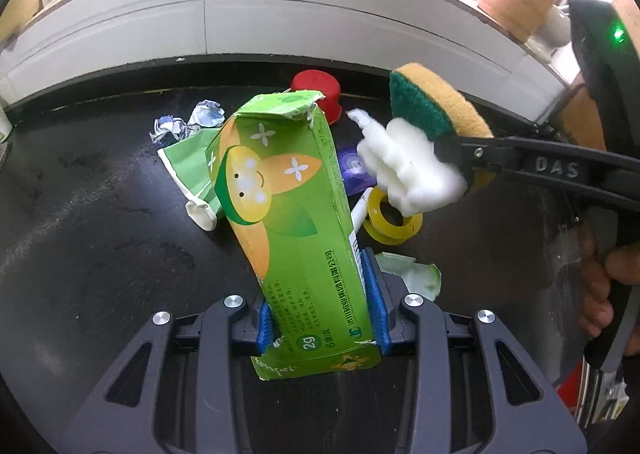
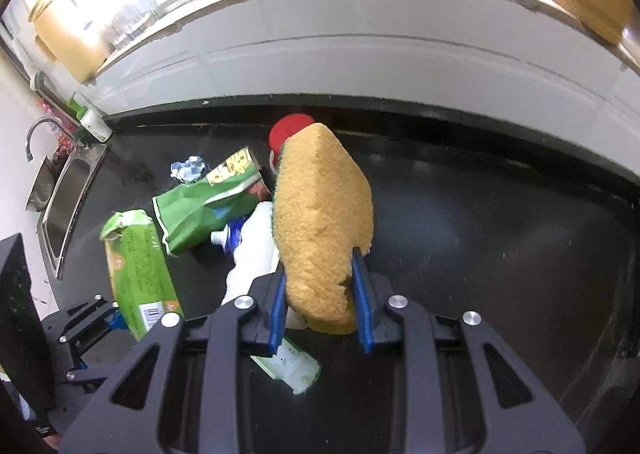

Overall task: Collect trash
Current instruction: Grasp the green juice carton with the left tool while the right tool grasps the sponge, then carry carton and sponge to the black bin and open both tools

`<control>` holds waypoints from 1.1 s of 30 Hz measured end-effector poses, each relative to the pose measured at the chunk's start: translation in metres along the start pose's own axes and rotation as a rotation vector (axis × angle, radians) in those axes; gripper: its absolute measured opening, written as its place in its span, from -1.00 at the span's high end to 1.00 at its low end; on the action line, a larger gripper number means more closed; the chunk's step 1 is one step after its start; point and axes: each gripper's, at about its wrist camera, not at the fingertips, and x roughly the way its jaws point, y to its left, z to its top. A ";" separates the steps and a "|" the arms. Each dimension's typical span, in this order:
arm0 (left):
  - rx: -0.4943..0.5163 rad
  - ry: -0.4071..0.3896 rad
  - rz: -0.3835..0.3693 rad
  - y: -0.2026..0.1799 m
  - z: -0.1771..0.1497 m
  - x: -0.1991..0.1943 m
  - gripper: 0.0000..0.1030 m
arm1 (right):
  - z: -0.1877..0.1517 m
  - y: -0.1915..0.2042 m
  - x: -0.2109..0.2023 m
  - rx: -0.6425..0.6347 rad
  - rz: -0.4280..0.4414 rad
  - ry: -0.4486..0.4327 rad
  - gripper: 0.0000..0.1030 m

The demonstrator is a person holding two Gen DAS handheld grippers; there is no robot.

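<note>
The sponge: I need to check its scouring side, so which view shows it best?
The left wrist view: the sponge shows its green scouring face. The right wrist view shows mainly its yellow foam between the jaws.

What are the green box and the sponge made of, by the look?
Green box: thin printed cardboard, slightly glossy; its top edge is torn and creased. Sponge: soft yellow foam, open-pored, with a green scouring layer on one face; probably synthetic.

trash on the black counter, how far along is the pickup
Nothing looks binned yet; no bin is in view. In hand: the left gripper clamps the green box, and the right gripper clamps the sponge. Left on the counter: crumpled paper, green bag, red cap, yellow tape roll.
</note>
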 end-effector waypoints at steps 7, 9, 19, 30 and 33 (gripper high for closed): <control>0.000 0.003 0.009 -0.008 -0.020 -0.013 0.27 | -0.031 -0.003 0.006 0.027 -0.024 0.024 0.40; -0.003 0.015 0.017 -0.007 -0.027 -0.012 0.27 | -0.039 -0.006 0.011 0.041 -0.033 0.040 0.35; 0.005 0.036 0.022 0.002 -0.045 -0.026 0.27 | -0.055 -0.018 0.012 0.102 -0.032 0.055 0.31; 0.019 -0.034 0.038 0.003 -0.044 -0.058 0.27 | -0.059 -0.001 -0.062 0.118 0.008 -0.121 0.40; 0.030 -0.056 0.050 0.005 -0.045 -0.076 0.27 | -0.060 0.021 -0.075 0.057 0.014 -0.126 0.40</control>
